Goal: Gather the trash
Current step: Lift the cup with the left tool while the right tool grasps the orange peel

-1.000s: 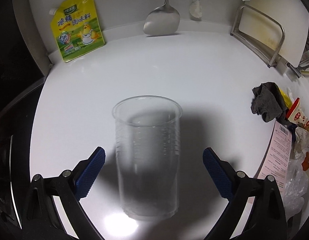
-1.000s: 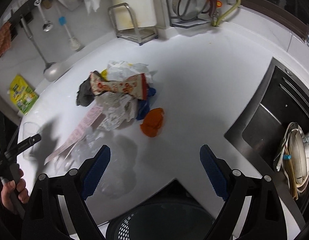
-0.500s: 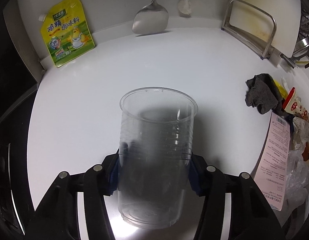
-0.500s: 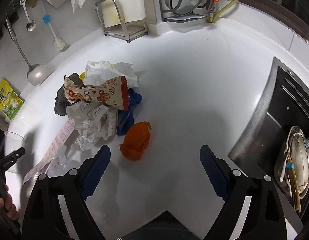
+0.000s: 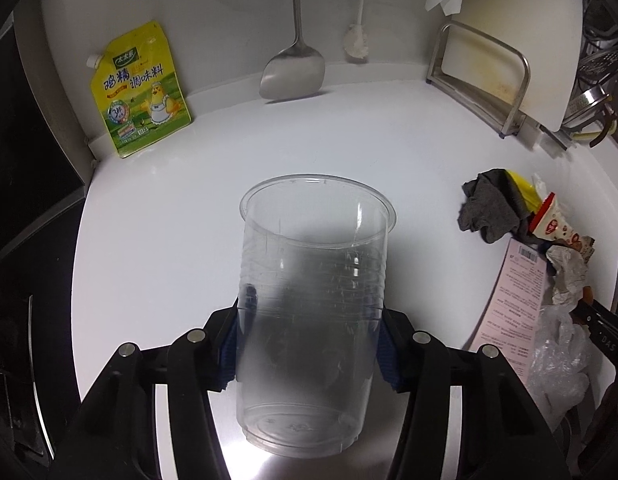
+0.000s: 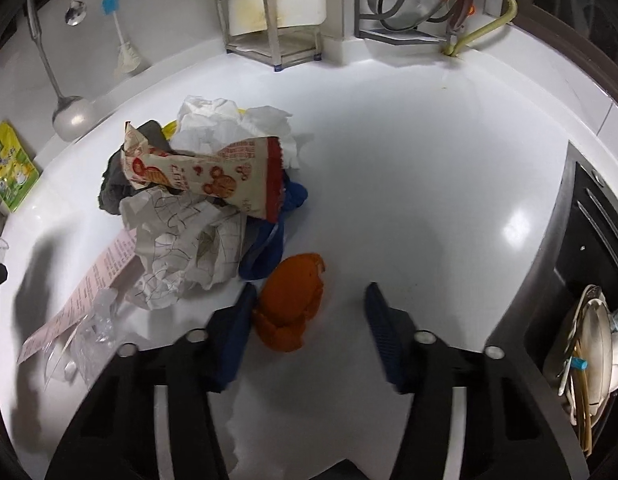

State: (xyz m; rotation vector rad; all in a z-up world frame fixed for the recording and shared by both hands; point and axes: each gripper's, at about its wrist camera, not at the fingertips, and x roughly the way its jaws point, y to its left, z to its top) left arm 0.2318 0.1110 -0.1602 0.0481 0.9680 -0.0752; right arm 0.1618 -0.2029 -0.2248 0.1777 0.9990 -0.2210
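Observation:
My left gripper (image 5: pixel 309 340) is shut on a clear plastic cup (image 5: pixel 313 304), which stands upright between the blue pads. My right gripper (image 6: pixel 309 316) is open, with an orange peel (image 6: pixel 291 304) between its fingers, touching the left pad. Behind the peel lies a trash pile: a red-and-cream snack wrapper (image 6: pixel 205 172), crumpled printed paper (image 6: pixel 189 248), white tissue (image 6: pixel 229 120), a blue cloth (image 6: pixel 269 248), a grey rag (image 6: pixel 113 188), a pink receipt (image 6: pixel 89 288) and clear plastic film (image 6: pixel 89 336). The pile also shows in the left wrist view (image 5: pixel 549 240).
A white counter (image 6: pixel 409 160) carries everything. A yellow seasoning pouch (image 5: pixel 139 88), a metal spatula (image 5: pixel 293 68) and a brush (image 5: pixel 359 36) stand along the back wall. A cutting board rack (image 6: pixel 269 8) is at the back. A sink (image 6: pixel 589 260) with dishes (image 6: pixel 593 352) lies at right.
My left gripper stayed shut on the cup and drew slightly back. My right gripper moved down to the orange peel and narrowed around it.

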